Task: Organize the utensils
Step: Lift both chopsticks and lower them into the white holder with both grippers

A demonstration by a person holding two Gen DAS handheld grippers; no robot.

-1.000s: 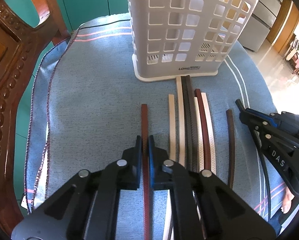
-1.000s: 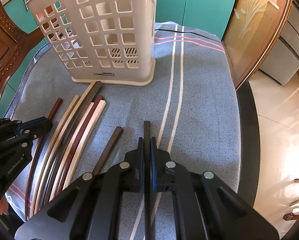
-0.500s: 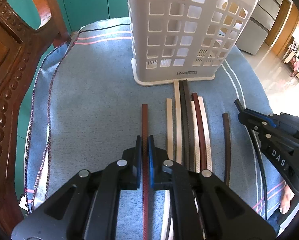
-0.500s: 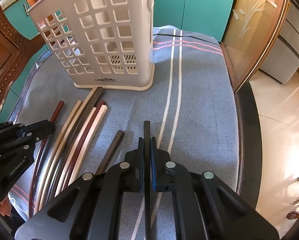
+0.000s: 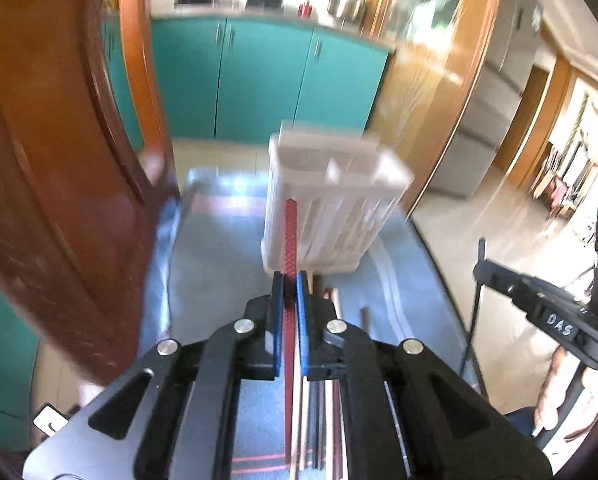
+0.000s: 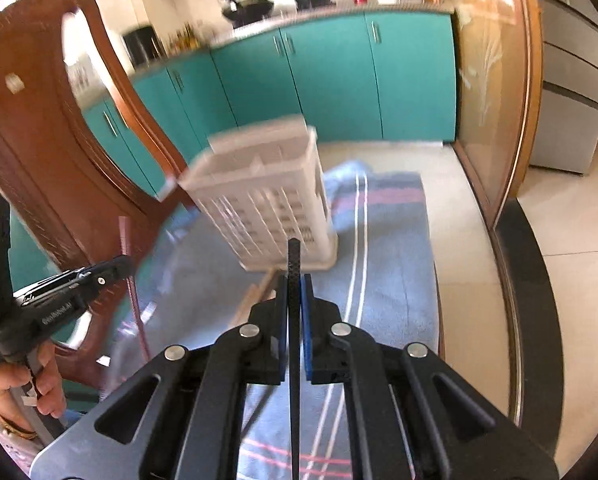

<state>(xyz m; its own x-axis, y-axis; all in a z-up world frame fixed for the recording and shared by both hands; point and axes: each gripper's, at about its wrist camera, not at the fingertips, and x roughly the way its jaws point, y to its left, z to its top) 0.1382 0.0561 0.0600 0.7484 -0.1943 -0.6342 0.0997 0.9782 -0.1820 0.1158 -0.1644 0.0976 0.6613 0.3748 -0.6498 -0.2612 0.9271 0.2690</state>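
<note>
Both chopsticks are up off the cloth and pointed at the holder.

A second ago each gripper was clamped on a chopstick lying flat on the blue cloth (image 6: 395, 240); now the left gripper (image 5: 287, 292) holds the red chopstick (image 5: 290, 236) in the air and the right gripper (image 6: 295, 292) holds the black chopstick (image 6: 294, 264) likewise, both pairs of jaws pinched tight on their sticks. The white slotted holder (image 5: 331, 208) stands toward the far end of the table, the remaining chopsticks (image 5: 331, 300) lying on the cloth just in front of its base. I judge that pickup is done and dropping into the holder comes next. Letters "DAS" read on the right gripper's side in the left view; the left gripper's white print in the right view is too blurred to be sure of.
</note>
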